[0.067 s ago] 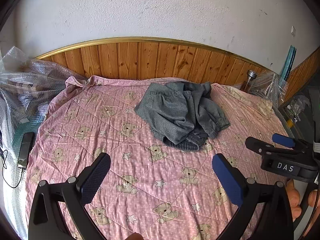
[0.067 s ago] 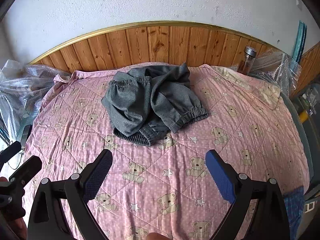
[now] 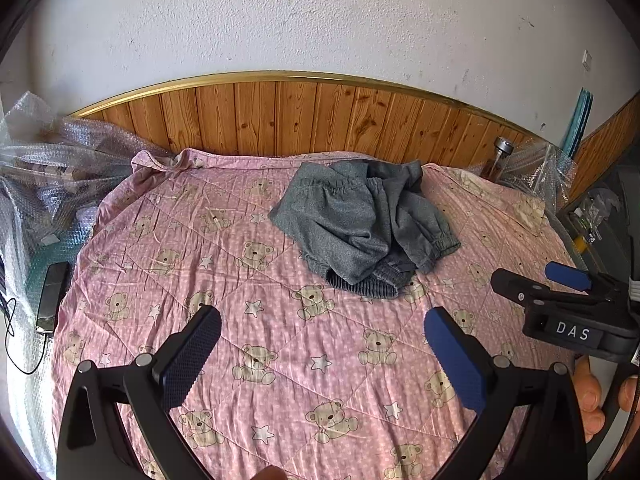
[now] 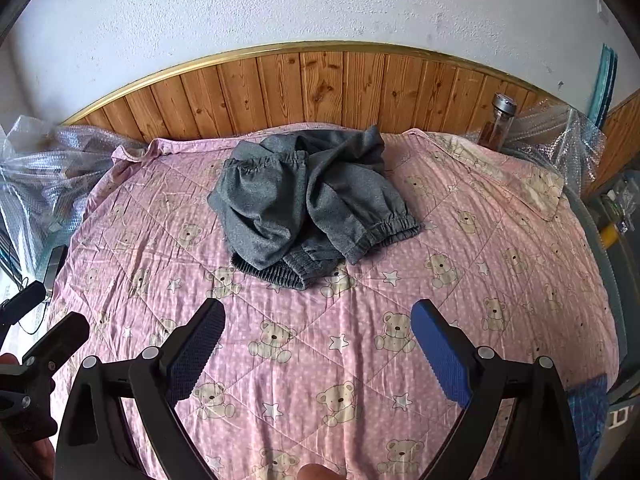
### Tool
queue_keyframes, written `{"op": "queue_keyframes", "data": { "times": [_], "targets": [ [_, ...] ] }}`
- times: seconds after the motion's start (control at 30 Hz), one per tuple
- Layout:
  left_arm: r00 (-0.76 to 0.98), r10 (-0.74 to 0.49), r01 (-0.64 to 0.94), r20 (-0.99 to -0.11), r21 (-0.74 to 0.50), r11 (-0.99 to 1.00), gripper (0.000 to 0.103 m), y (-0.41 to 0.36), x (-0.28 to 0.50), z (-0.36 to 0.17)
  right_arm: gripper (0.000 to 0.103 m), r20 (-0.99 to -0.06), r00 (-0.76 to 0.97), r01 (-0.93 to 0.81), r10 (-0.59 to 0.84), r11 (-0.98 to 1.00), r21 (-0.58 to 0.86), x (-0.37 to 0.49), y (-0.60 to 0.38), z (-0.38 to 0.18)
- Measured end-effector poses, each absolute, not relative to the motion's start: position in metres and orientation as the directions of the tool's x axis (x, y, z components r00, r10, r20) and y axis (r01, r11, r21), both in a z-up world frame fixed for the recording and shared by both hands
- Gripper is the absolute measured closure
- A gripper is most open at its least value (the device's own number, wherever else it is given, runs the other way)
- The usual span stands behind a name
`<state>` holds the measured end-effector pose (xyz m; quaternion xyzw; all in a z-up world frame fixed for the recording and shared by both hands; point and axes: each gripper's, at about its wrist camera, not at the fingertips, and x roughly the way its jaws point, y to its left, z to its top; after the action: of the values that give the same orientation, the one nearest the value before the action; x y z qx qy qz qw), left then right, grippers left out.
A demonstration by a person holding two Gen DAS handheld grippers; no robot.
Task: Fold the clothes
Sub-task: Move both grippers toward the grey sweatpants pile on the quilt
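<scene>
Your left gripper (image 3: 322,354) hangs over the near part of the bed (image 3: 168,240), its fingers (image 3: 192,356) spread wide with nothing between them. Your right gripper (image 4: 316,350) does the same just beside it, fingers (image 4: 440,356) released and empty; you can see it at the right edge of the left view, with "DAS" on its body, and the left one shows at the left edge of the right view.

The clothes (image 4: 308,204) lie in a crumpled grey heap on the pink teddy-bear quilt (image 4: 460,280), toward the far side of the bed near the wooden headboard (image 4: 320,88). Elastic cuffs and a ribbed hem stick out of the heap toward you. Both grippers are well apart from it.

Bubble wrap (image 3: 44,176) is piled at the bed's left. A bottle (image 4: 498,124) with a metal cap stands at the far right corner, by more wrap. A dark flat device (image 3: 52,296) with a cable lies off the bed's left edge.
</scene>
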<state>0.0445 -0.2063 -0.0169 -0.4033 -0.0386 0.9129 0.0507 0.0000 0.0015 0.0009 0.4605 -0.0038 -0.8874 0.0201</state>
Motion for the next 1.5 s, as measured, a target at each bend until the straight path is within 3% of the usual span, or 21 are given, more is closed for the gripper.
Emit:
{"op": "queue_keyframes", "data": {
  "times": [0.17, 0.3, 0.4, 0.6, 0.83, 0.93, 1.0, 1.03, 1.07, 1.13, 1.17, 1.23, 1.33, 1.5],
  "targets": [
    [-0.709, 0.117, -0.068, -0.696, -0.097, -0.993, 0.001, -0.211, 0.060, -0.013, 0.008, -0.828, -0.559, 0.054, -0.043, -0.998, 0.015, 0.002, -0.003, 0.001],
    [-0.661, 0.094, -0.052, -0.744, -0.079, -0.996, 0.001, -0.210, 0.051, -0.008, 0.008, -0.822, -0.569, 0.083, -0.023, -0.996, -0.030, 0.013, -0.014, -0.001],
    [-0.678, 0.064, -0.052, -0.732, -0.039, -0.998, 0.001, -0.203, 0.059, -0.003, 0.009, -0.820, -0.572, 0.096, 0.022, -0.991, -0.093, 0.018, -0.024, -0.003],
    [-0.707, 0.043, -0.040, -0.705, -0.021, -0.999, 0.001, -0.202, 0.065, 0.006, 0.009, -0.770, -0.637, 0.137, -0.039, -0.989, -0.064, 0.029, -0.029, 0.005],
    [-0.641, 0.083, -0.052, -0.763, -0.064, -0.997, 0.001, -0.207, 0.057, -0.006, 0.010, -0.775, -0.631, 0.076, 0.030, -0.992, -0.101, 0.028, -0.028, 0.003],
    [-0.636, 0.109, -0.060, -0.764, -0.091, -0.994, 0.001, -0.208, 0.059, -0.007, 0.025, -0.779, -0.626, 0.049, 0.029, -0.996, -0.077, 0.028, -0.021, 0.000],
    [-0.642, 0.110, -0.050, -0.758, -0.102, -0.993, 0.002, -0.211, 0.060, -0.006, 0.046, -0.785, -0.619, 0.043, 0.018, -0.997, -0.056, 0.028, -0.017, -0.004],
    [-0.646, 0.120, -0.059, -0.754, -0.108, -0.992, 0.004, -0.211, 0.061, -0.005, 0.052, -0.790, -0.614, 0.041, 0.011, -0.998, -0.047, 0.028, -0.015, -0.006],
    [-0.652, 0.124, -0.066, -0.748, -0.107, -0.992, 0.009, -0.211, 0.062, -0.003, 0.065, -0.795, -0.607, 0.045, 0.000, -0.998, -0.034, 0.028, -0.014, -0.008],
    [-0.657, 0.113, -0.059, -0.746, -0.098, -0.993, 0.048, -0.211, 0.062, -0.002, 0.081, -0.801, -0.598, 0.057, -0.010, -0.998, -0.029, 0.028, -0.014, -0.012],
    [-0.650, 0.127, -0.067, -0.749, -0.110, -0.992, 0.056, -0.212, 0.061, -0.002, 0.089, -0.802, -0.597, 0.067, -0.016, -0.997, -0.029, 0.028, -0.016, -0.012],
    [-0.635, 0.152, -0.079, -0.758, -0.132, -0.988, 0.073, -0.213, 0.059, -0.006, 0.095, -0.800, -0.599, 0.092, -0.030, -0.995, -0.031, 0.030, -0.020, -0.013],
    [-0.619, 0.173, -0.094, -0.766, -0.147, -0.985, 0.083, -0.212, 0.058, -0.011, 0.100, -0.795, -0.605, 0.122, -0.050, -0.992, -0.030, 0.030, -0.024, -0.011],
    [-0.645, 0.147, -0.099, -0.750, -0.109, -0.989, 0.085, -0.206, 0.061, -0.005, 0.100, -0.791, -0.609, 0.136, -0.051, -0.990, -0.040, 0.028, -0.027, -0.007]
  ]
}}
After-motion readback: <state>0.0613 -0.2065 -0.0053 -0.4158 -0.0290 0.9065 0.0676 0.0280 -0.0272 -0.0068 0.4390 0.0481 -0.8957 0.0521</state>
